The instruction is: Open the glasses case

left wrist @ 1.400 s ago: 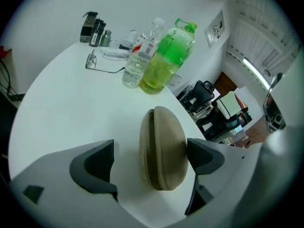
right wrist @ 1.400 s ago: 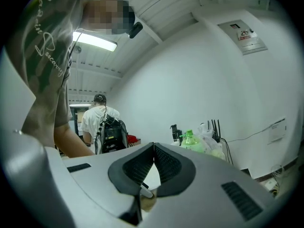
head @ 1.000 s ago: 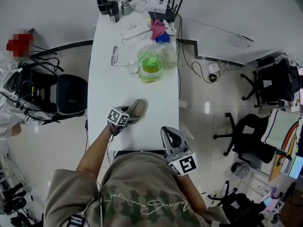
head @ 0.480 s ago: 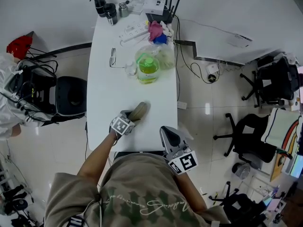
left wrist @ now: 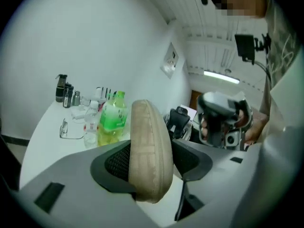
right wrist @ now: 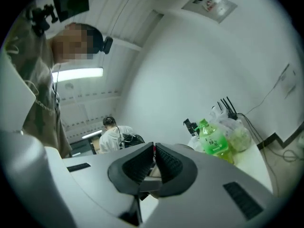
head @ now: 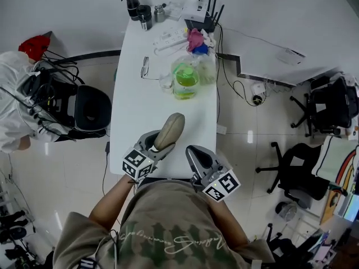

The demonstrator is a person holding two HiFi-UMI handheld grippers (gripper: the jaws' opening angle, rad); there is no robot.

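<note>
The beige fabric glasses case (head: 169, 131) is lifted off the white table (head: 134, 111), near its front edge. My left gripper (head: 161, 144) has the case between its pads; the jaws are closing and press on both its sides. In the left gripper view the case (left wrist: 149, 146) stands on edge between the dark pads, still zipped closed. My right gripper (head: 194, 154) hovers just right of the case at the table's front edge, jaws shut with nothing in them; the right gripper view shows its pads (right wrist: 142, 165) together. The right gripper (left wrist: 221, 122) also appears in the left gripper view.
A green drink bottle (head: 185, 80) in a clear bag, a small clear bottle (head: 165, 83) and a pair of glasses (head: 145, 67) lie mid-table. A power strip (head: 171, 37), router (head: 205, 10) and dark flasks (head: 137, 7) are at the far end. A black chair (head: 92, 108) stands at the left.
The left gripper closed on the glasses case and lifted it off the table, nearer to the person. The right gripper has barely shifted.
</note>
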